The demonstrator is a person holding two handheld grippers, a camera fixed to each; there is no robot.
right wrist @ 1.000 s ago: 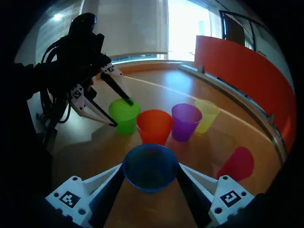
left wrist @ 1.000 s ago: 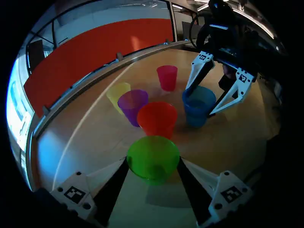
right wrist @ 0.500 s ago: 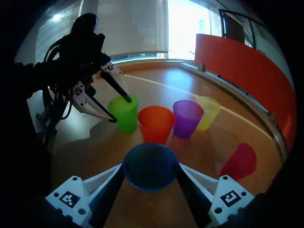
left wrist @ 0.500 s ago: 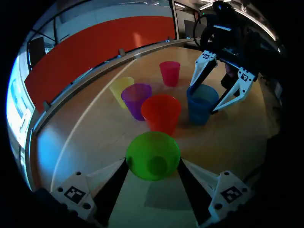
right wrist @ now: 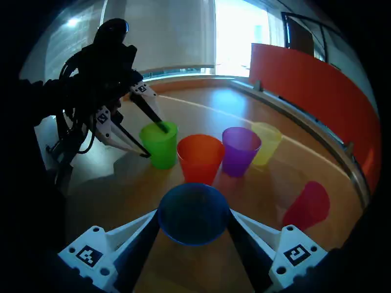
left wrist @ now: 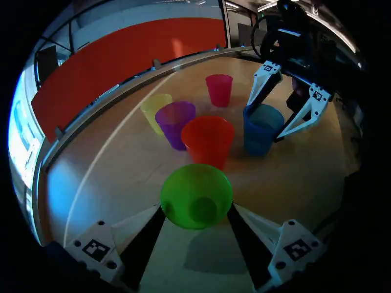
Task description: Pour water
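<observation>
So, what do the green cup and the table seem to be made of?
Green cup: probably plastic, translucent and glossy; light glows through its wall. Table: looks like wood or wood-look laminate, smooth and slightly shiny; it shows pale brown colour and soft reflections.

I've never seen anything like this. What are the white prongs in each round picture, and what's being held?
No robot here: these are hand-held tools, one per hand, each with two jaws and a wide-angle camera riding on it. The left gripper view looks along the left gripper, its jaws closed on a green cup. The right gripper view looks along the right gripper, closed on a blue cup. Each picture also shows the other tool farther off. An orange cup, a purple cup, a yellow cup and a pink cup stand on the wooden table. Whether any holds water I cannot tell.
</observation>
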